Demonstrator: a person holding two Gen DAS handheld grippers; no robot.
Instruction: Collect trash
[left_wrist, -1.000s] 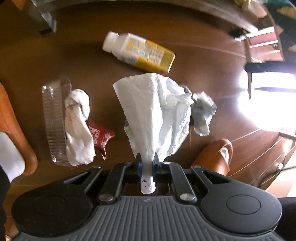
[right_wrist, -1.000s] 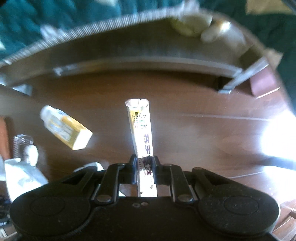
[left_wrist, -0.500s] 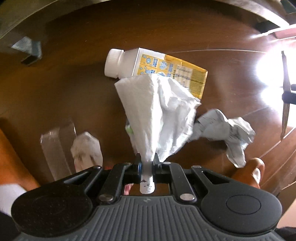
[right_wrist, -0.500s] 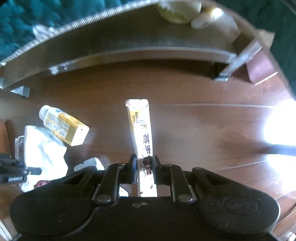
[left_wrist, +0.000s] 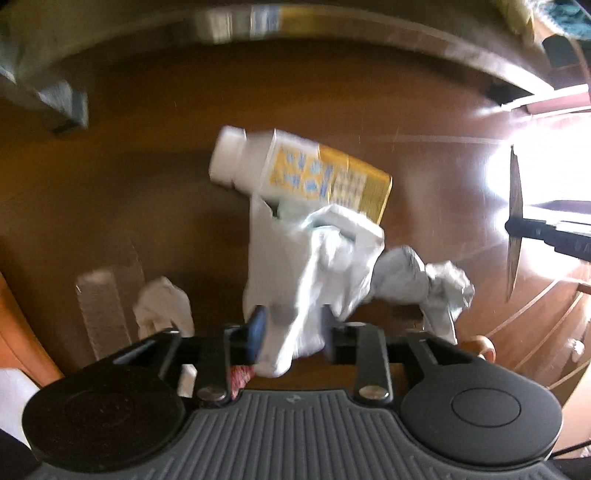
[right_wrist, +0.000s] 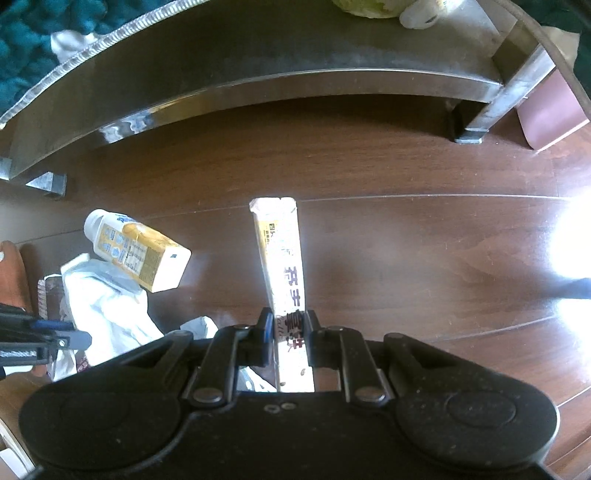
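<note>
My left gripper (left_wrist: 290, 325) has its jaws apart, and the white crumpled tissue (left_wrist: 295, 266) hangs loose between them, slumping onto the wooden floor (left_wrist: 147, 184). A yellow and white drink bottle (left_wrist: 303, 173) lies just beyond the tissue; it also shows in the right wrist view (right_wrist: 140, 251). A second crumpled tissue (left_wrist: 417, 280) lies to the right. My right gripper (right_wrist: 289, 325) is shut on a long yellow and white snack wrapper (right_wrist: 282, 254), held above the floor. The wrapper (left_wrist: 514, 218) shows edge-on at the right of the left wrist view.
A clear plastic tray (left_wrist: 107, 306) with another tissue (left_wrist: 162, 310) lies at left, with a red wrapper (left_wrist: 240, 374) under my left gripper. A low metal-edged table (right_wrist: 258, 74) with legs (right_wrist: 491, 107) stands behind. A brown shoe (left_wrist: 478, 345) is at lower right.
My left gripper's jaws have opened and the white tissue has slumped down between them. The left gripper moved nearer the bottle. My right gripper still holds the wrapper.
</note>
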